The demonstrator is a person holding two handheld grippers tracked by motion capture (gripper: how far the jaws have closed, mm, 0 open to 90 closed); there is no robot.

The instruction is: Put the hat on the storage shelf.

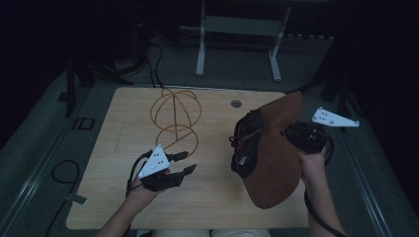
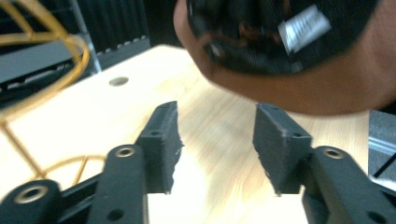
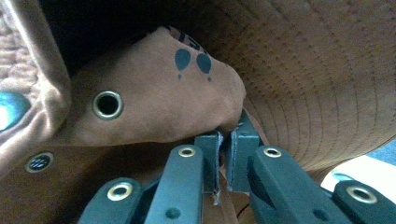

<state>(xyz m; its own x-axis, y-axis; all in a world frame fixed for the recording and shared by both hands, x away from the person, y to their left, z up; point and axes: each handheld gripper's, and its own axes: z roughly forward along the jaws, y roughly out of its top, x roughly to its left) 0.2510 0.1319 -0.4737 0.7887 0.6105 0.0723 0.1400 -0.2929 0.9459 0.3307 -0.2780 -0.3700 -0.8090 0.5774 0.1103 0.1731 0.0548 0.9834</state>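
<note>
The brown hat (image 1: 274, 153) hangs above the counter (image 1: 123, 197), right of the wire stand (image 1: 175, 118). The right tongs (image 3: 227, 140) are clamped on a fold of its fabric; the left tongs (image 1: 184, 164) stand open and empty, left of the hat. It looks soft, light and floppy, so the stitched brim is probably the firmest hold. Bare counter lies beneath the hat.
</note>
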